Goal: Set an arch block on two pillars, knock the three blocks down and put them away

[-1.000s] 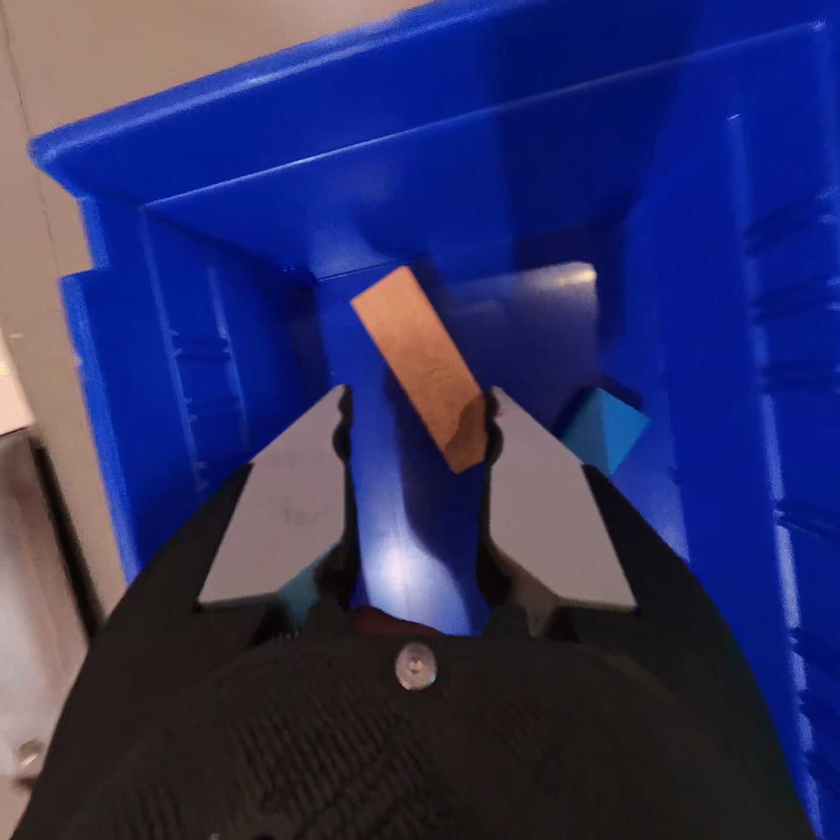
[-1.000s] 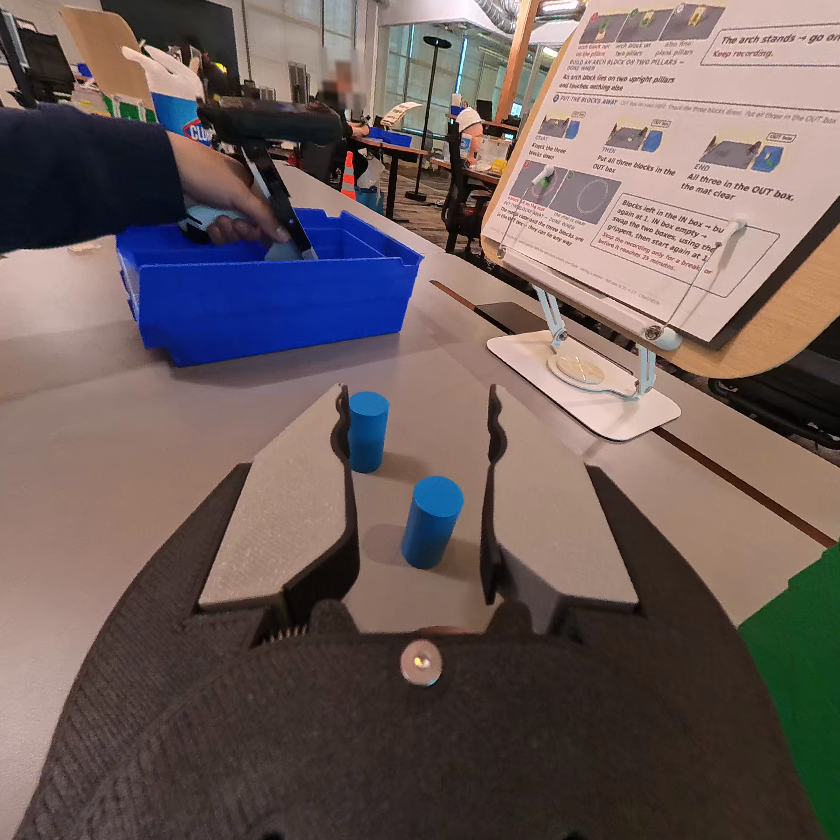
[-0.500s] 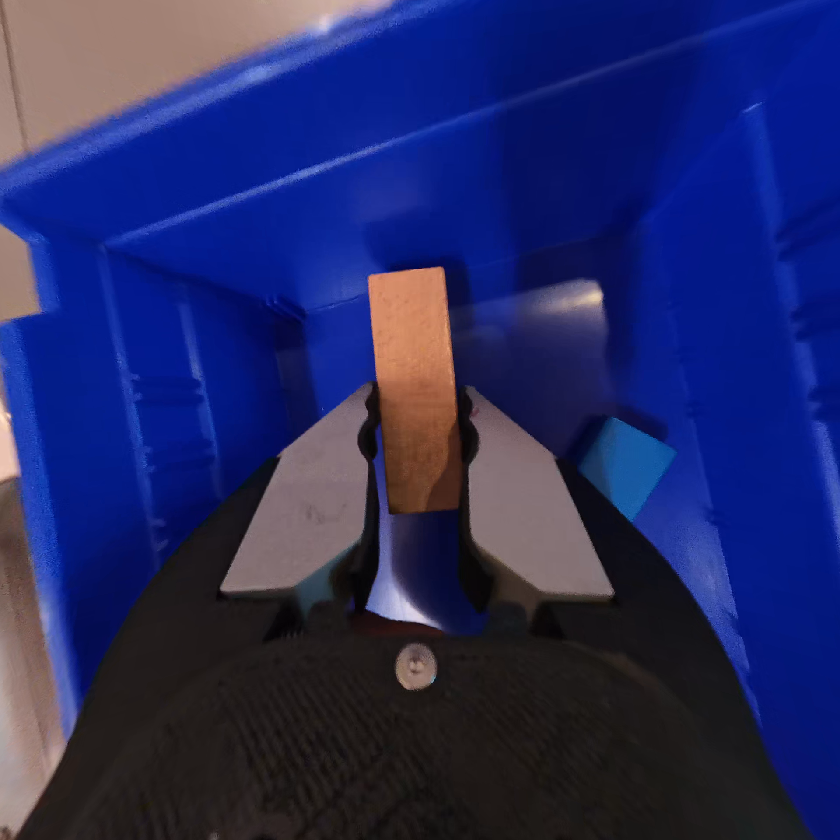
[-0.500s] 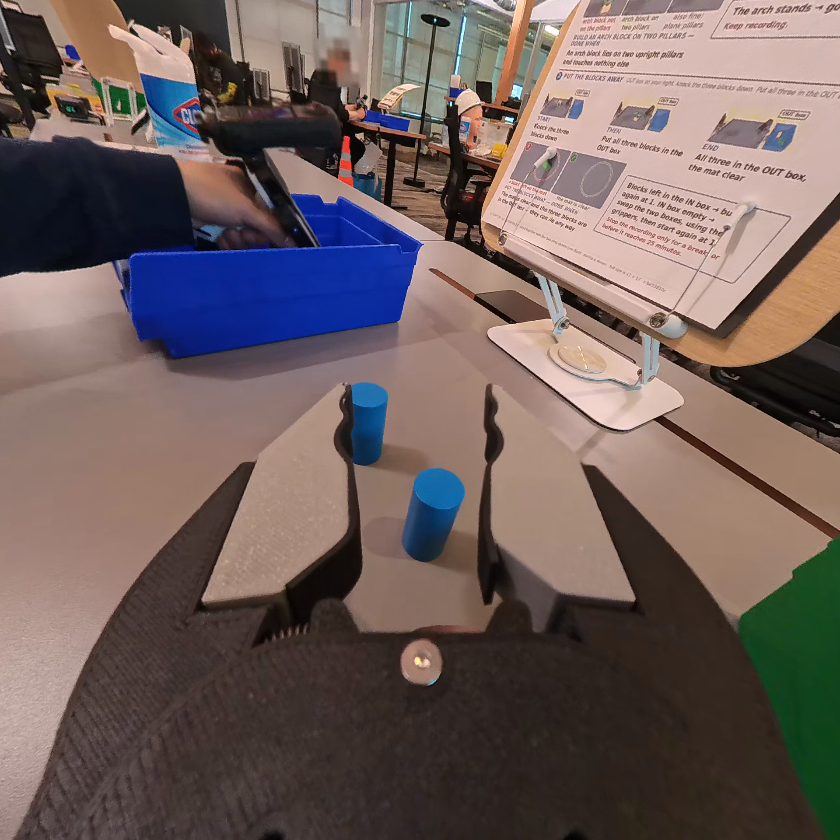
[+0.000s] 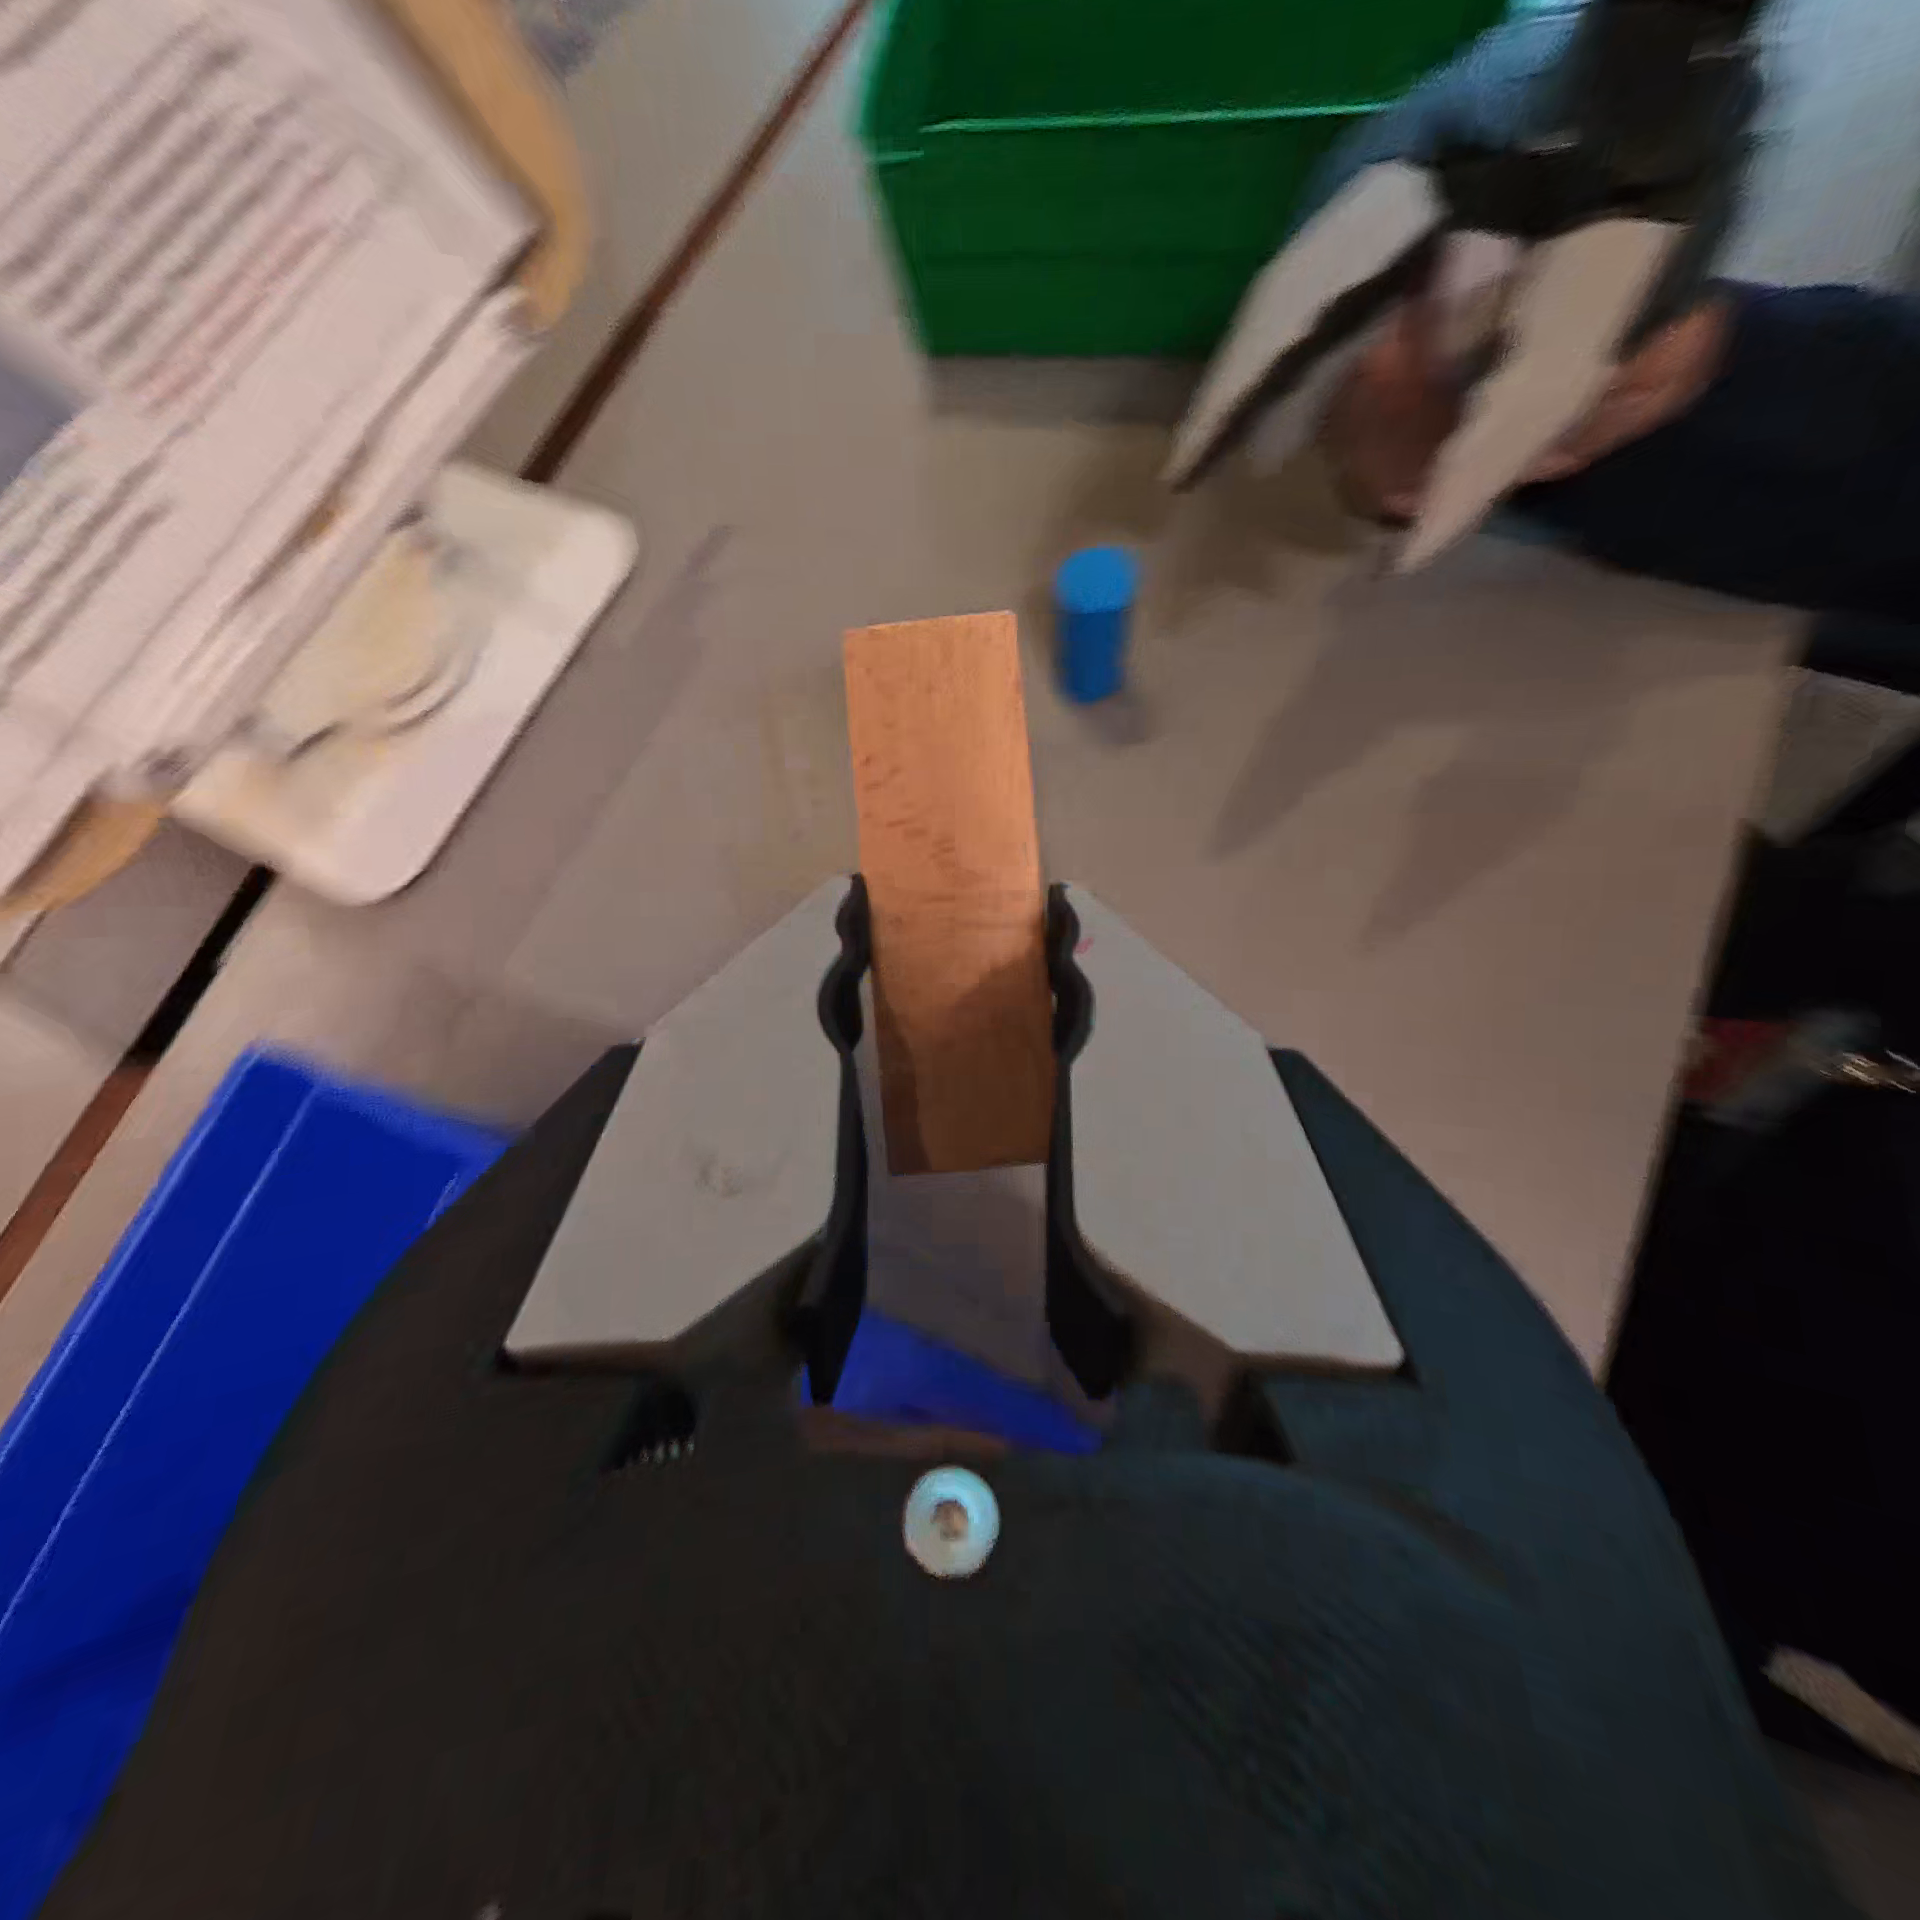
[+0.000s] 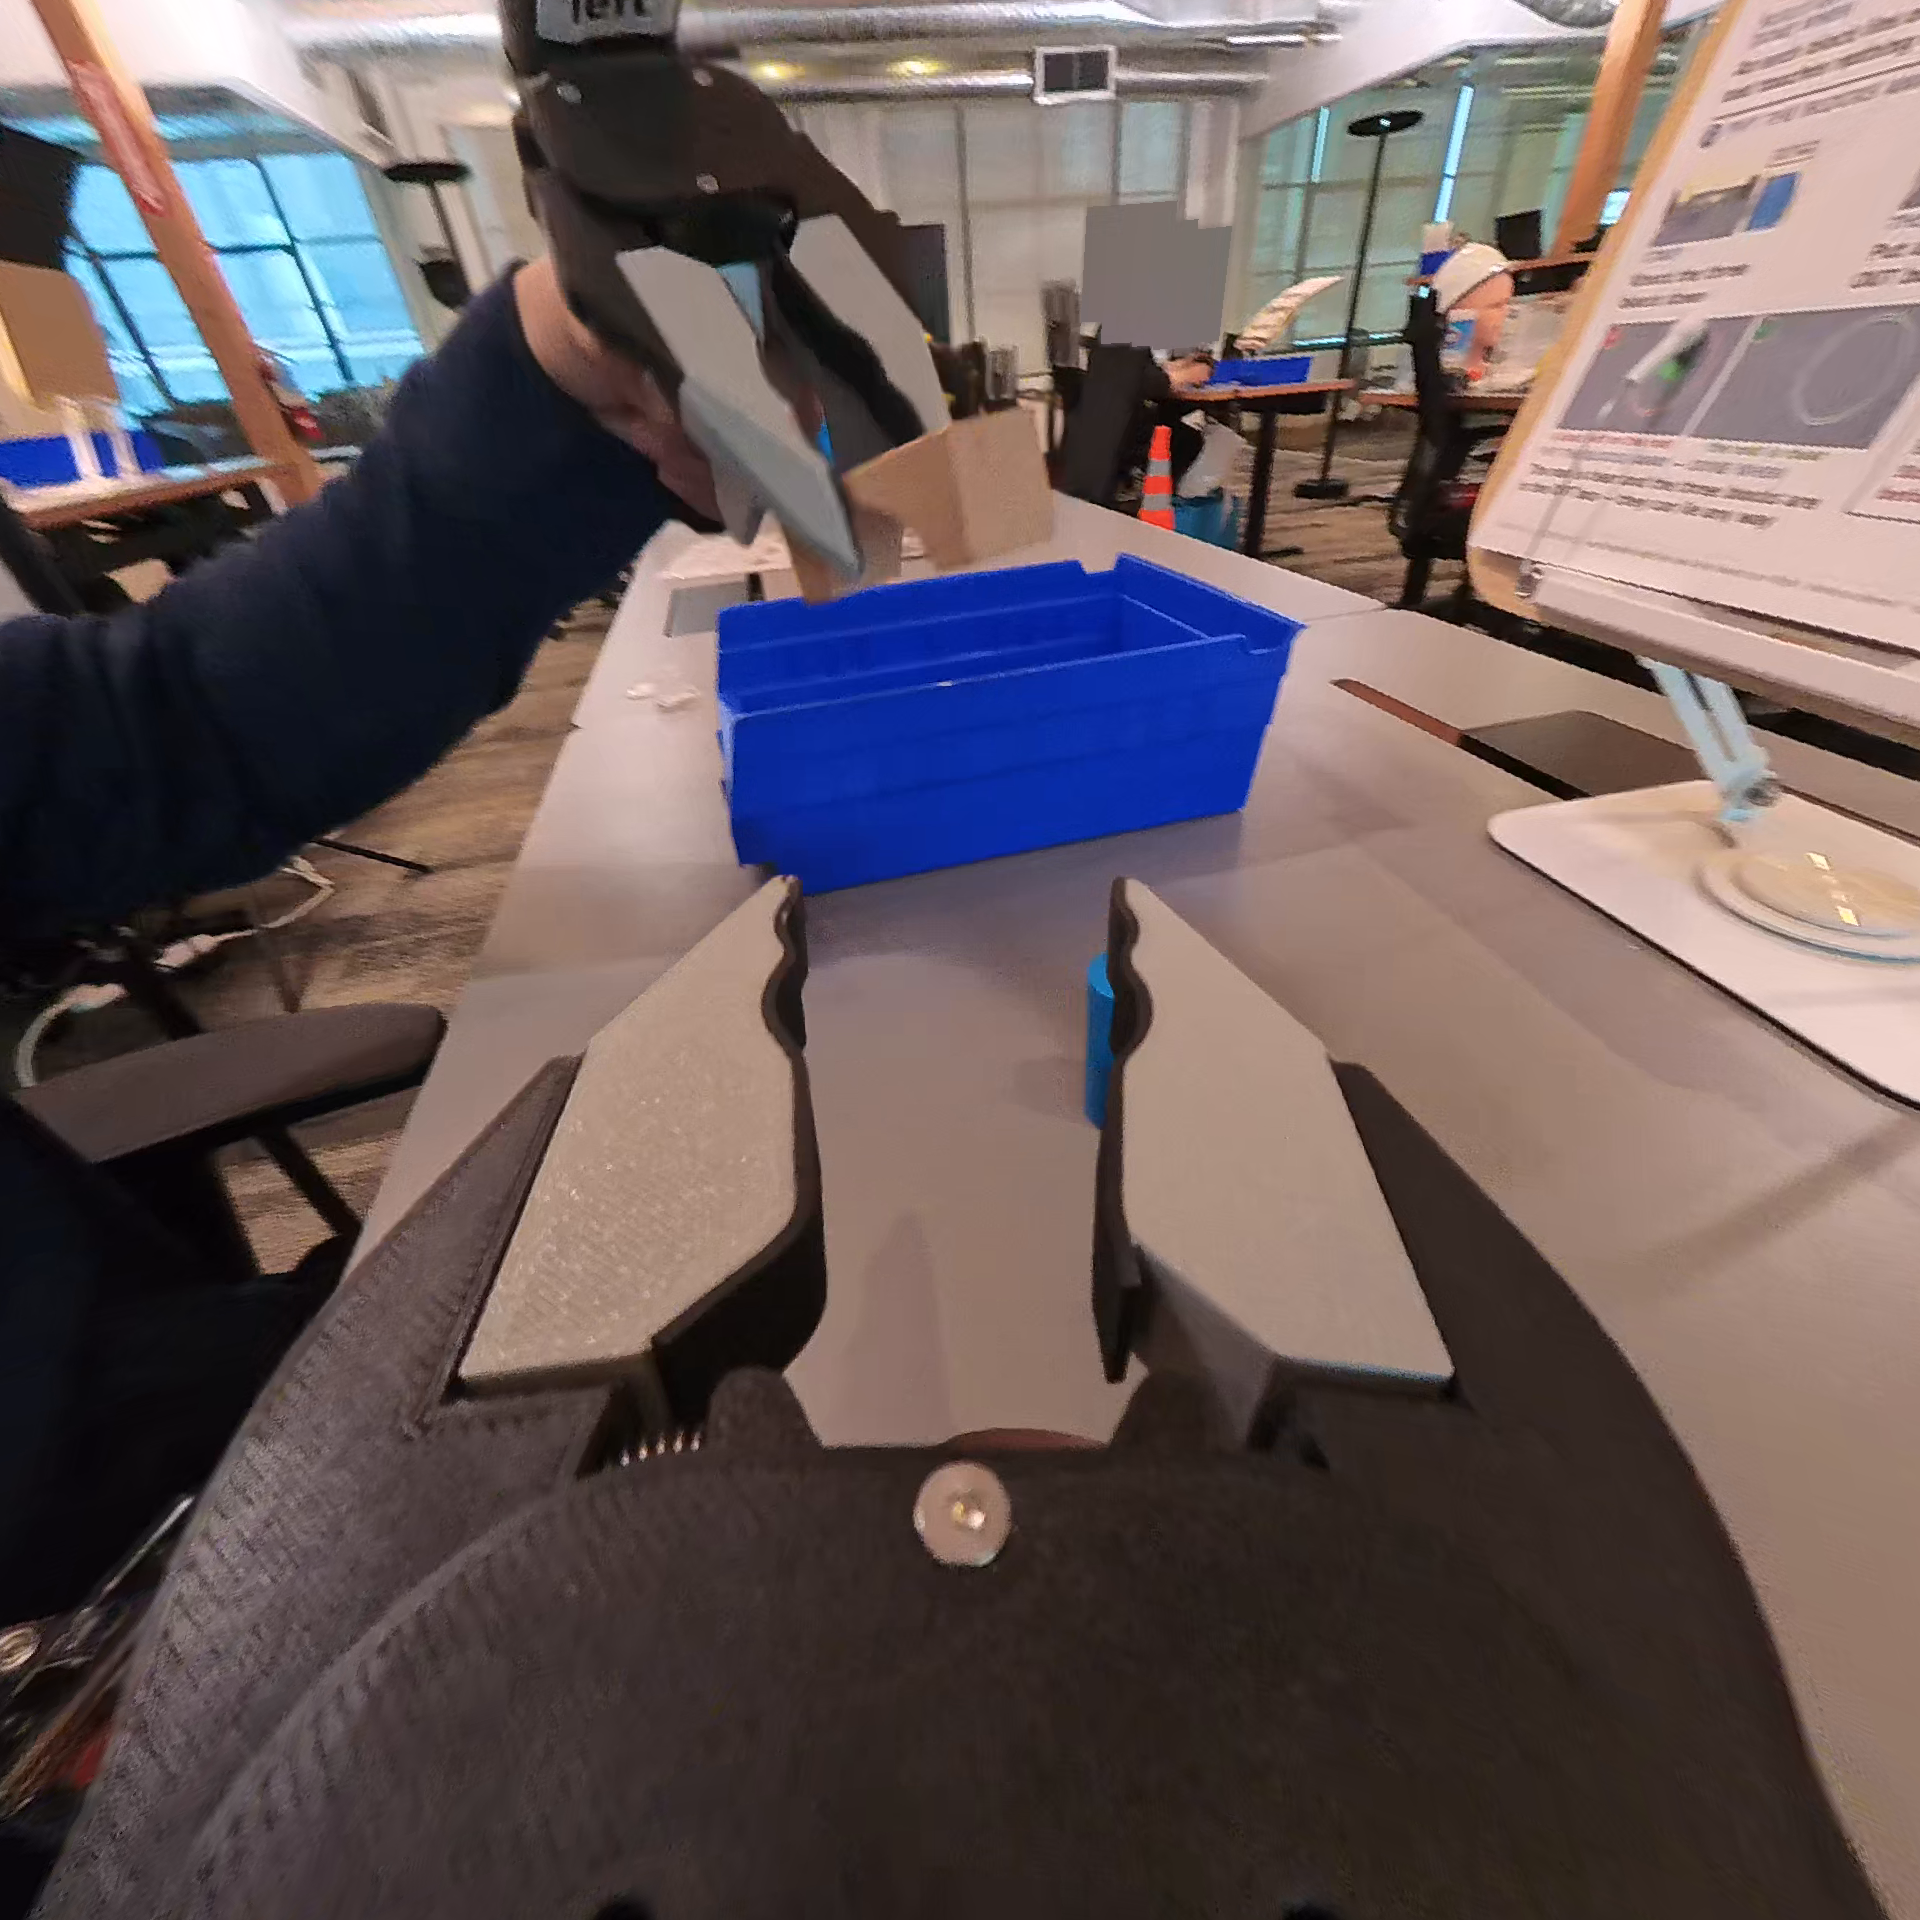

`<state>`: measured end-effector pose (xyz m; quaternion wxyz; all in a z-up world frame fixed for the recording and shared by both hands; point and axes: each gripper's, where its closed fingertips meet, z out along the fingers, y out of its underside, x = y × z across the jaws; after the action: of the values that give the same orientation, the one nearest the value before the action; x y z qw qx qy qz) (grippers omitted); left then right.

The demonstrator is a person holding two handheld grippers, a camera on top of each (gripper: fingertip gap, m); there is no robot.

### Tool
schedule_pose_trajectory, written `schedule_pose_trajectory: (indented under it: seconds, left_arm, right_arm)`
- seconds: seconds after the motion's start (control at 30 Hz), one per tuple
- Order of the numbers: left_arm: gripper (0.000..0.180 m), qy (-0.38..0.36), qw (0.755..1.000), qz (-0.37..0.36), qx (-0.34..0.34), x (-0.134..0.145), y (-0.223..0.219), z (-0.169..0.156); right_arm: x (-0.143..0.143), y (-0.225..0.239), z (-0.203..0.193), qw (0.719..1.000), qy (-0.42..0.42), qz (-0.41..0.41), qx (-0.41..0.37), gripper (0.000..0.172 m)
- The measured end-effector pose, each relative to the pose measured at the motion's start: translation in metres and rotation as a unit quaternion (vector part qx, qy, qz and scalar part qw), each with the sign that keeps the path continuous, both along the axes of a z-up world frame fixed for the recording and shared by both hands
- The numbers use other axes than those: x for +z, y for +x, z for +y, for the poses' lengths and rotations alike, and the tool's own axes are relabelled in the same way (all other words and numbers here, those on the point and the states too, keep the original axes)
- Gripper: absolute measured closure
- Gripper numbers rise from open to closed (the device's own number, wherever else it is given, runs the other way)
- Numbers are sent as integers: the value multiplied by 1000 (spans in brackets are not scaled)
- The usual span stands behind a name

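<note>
Left gripper [image 5: 951, 914] is clamped on the wooden arch block [image 5: 945, 862], both pads tight against its sides, the block poking up past the fingertips at frame centre. Half a second ago this same view was looking down into the blue bin with the block already pinched; a second ago the jaws were wide and the block lay loose and tilted on the bin floor. Now the bin interior is gone from view: only a corner of the blue bin [image 5: 208, 1299] sits lower left, under the gripper body, and the grey table [image 5: 1351, 831] fills the middle. View is motion-blurred.

Right wrist view confirms the lift: the left gripper [image 6: 831, 520] hangs upper left of centre, above the blue bin [image 6: 987, 748], with the arch block [image 6: 956, 494] in its fingers, clear of the rim. Earlier it was down inside the bin.

Right gripper [image 6: 951, 935] is spread open with nothing between the pads, same as before. One blue cylinder [image 6: 1099, 1049] stands upright on the table, half hidden behind the right fingertip; the earlier frames showed two cylinders between the fingers, so this view has shifted.

Farther out in the left view: blue cylinder [image 5: 1093, 623] upright just right of the block tip, right gripper [image 5: 1382, 416] upper right, green bin [image 5: 1091, 208] top centre, instruction board on a white stand [image 5: 416, 675] at left.
</note>
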<state>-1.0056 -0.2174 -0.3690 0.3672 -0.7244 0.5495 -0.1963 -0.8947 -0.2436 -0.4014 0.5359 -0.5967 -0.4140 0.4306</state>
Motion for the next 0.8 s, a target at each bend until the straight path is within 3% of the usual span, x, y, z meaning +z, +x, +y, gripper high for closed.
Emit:
schedule_pose_trajectory:
  seconds: [0.1, 0.27, 0.33, 0.67, 0.8]
  left_arm:
    - [149, -19, 996, 28, -77, -19, 42, -30]
    - [149, -9, 989, 62, -135, -48, 80, -43]
    - [148, -5, 986, 67, -150, -54, 87, -45]
    - [149, -48, 980, 19, -191, -54, 101, -53]
    - [149, -52, 978, 8, -201, -54, 103, -53]
  right_arm:
    - [5, 0, -5, 1000, -10, 20, 20, 114]
    - [7, -1, -11, 996, -48, 41, 57, 113]
    - [7, -1, -15, 995, -56, 44, 72, 120]
    - [-3, -6, -21, 995, -43, 9, 85, 138]
    - [-4, -6, -22, 994, -51, 8, 91, 138]
